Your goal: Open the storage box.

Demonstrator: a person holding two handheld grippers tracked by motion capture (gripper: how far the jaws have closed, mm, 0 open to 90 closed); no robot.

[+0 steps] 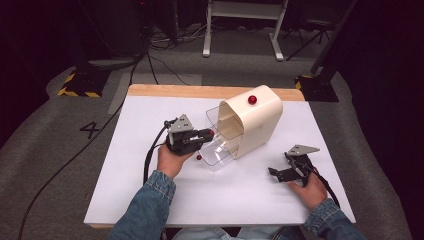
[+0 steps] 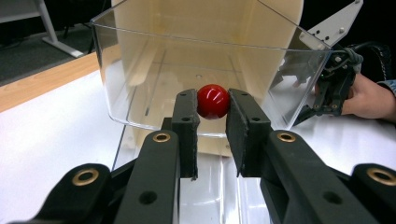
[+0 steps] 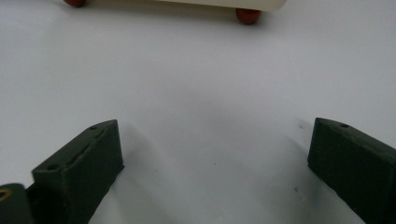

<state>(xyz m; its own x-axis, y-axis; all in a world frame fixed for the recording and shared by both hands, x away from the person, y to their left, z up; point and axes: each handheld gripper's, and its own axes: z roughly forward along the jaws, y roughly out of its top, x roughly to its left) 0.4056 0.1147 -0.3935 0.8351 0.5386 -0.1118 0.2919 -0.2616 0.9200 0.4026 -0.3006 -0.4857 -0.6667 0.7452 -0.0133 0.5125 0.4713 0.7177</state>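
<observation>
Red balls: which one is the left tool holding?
The red ball pinched between the left tool at the clear drawer's rim, not the one on the cream housing.

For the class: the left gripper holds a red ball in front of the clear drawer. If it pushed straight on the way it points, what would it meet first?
Probably the clear drawer's front wall: the left gripper, shut on the red ball, points straight at it. How small the gap is cannot be told.

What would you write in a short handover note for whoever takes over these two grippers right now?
Left gripper: shut on the red knob of the clear drawer.
Right gripper: open, holds nothing, low over the white table to the right of the cream cabinet.
Things: the drawer sticks partly out of the cabinet's front; a second red knob sits on the cabinet's top.
Done: knob gripped.
Left: probably to pull the drawer further or push it home; I cannot tell which.
</observation>
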